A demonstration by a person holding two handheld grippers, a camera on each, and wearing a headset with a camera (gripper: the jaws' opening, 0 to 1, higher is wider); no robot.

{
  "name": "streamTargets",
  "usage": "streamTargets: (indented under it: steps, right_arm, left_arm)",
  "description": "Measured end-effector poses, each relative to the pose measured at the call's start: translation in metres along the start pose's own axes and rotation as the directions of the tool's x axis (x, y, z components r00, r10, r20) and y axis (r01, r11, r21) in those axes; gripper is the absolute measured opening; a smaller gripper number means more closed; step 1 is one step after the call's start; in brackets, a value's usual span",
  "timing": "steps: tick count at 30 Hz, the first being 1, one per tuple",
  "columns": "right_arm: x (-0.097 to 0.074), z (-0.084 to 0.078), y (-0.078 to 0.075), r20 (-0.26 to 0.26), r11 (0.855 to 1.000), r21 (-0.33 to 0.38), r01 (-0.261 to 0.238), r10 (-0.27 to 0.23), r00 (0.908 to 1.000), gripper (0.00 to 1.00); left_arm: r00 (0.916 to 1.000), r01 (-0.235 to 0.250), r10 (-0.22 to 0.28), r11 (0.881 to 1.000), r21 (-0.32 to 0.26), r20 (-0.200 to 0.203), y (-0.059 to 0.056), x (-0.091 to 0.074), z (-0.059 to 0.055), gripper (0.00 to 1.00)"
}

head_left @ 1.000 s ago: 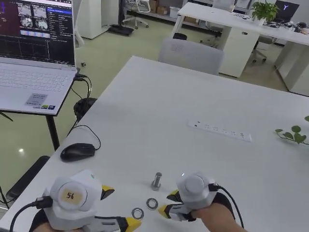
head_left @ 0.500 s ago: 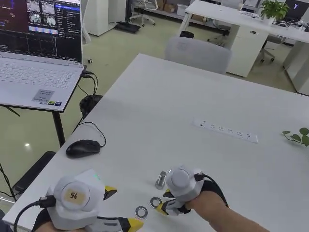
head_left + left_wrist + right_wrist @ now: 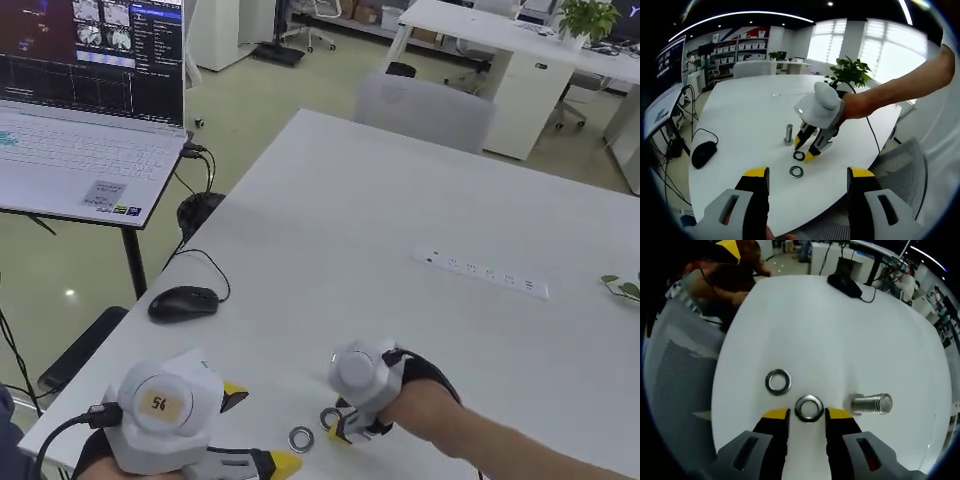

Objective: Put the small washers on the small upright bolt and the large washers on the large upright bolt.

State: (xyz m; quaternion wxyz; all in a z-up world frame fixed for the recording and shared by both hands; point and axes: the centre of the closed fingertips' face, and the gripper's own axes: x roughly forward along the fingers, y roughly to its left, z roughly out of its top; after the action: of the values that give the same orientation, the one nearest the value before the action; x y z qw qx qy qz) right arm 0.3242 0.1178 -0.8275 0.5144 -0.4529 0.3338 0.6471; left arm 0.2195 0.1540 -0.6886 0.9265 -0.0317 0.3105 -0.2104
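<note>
Two steel washers lie on the white table near its front edge. The nearer washer [image 3: 798,408] [image 3: 799,156] [image 3: 330,418] lies between the tips of my right gripper [image 3: 808,415] [image 3: 807,149] [image 3: 340,428], which points down at it, open, its jaws on either side of the ring. The other washer [image 3: 768,382] [image 3: 796,172] [image 3: 301,438] lies free beside it. A short upright bolt [image 3: 870,403] [image 3: 788,135] stands just past the washers. My left gripper [image 3: 809,173] [image 3: 257,430] hangs open at the table's front edge, nothing between its jaws.
A black mouse [image 3: 184,302] [image 3: 703,153] with its cable lies at the left edge of the table [image 3: 400,210]. A white power strip [image 3: 482,272] lies at the far right. A laptop [image 3: 80,150] stands on a side stand to the left. A grey chair [image 3: 425,110] stands behind the table.
My right gripper has moved left and down over the nearer washer, so it now hides the bolt in the head view. The left gripper has stayed put; the head camera shifted.
</note>
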Motion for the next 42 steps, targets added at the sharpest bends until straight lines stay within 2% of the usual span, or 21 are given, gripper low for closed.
streamTargets:
  steps: [4, 7, 12, 18, 26, 39, 42]
  right_arm:
    - [-0.001, 0.001, 0.002, -0.013, 0.999, -0.039, -0.020, 0.020, 0.9997, 0.29]
    - [0.000, 0.000, 0.005, -0.007, 0.999, -0.019, -0.050, 0.049, 0.9988, 0.27]
    - [0.001, -0.001, 0.003, 0.006, 0.998, -0.039, -0.049, 0.049, 0.9988, 0.25]
    - [-0.002, -0.002, 0.007, 0.015, 1.000, 0.000, -0.029, 0.029, 0.9995, 0.24]
    - [-0.008, -0.014, 0.015, 0.025, 0.998, 0.055, -0.017, 0.016, 0.9996, 0.23]
    - [-0.021, -0.029, 0.018, 0.062, 0.987, 0.158, 0.005, -0.015, 0.9979, 0.23]
    - [-0.020, -0.034, 0.020, 0.050, 0.986, 0.167, 0.004, -0.012, 0.9987, 0.23]
  left_arm:
    - [1.0000, 0.003, -0.003, 1.000, 0.000, -0.004, -0.001, 0.000, -0.001, 0.62]
    - [1.0000, 0.005, -0.005, 1.000, 0.002, -0.005, -0.003, 0.000, -0.001, 0.62]
    - [0.9999, 0.014, -0.014, 1.000, 0.007, -0.003, -0.006, 0.003, 0.001, 0.62]
    - [0.9998, 0.019, -0.019, 1.000, 0.014, 0.001, -0.008, 0.004, 0.004, 0.62]
    - [0.9999, 0.012, -0.012, 1.000, 0.012, -0.003, -0.003, 0.001, 0.002, 0.62]
    - [0.9999, 0.011, -0.011, 1.000, 0.011, -0.003, -0.004, 0.001, 0.001, 0.61]
    - [0.9999, 0.011, -0.011, 1.000, 0.010, -0.004, -0.004, 0.002, 0.000, 0.61]
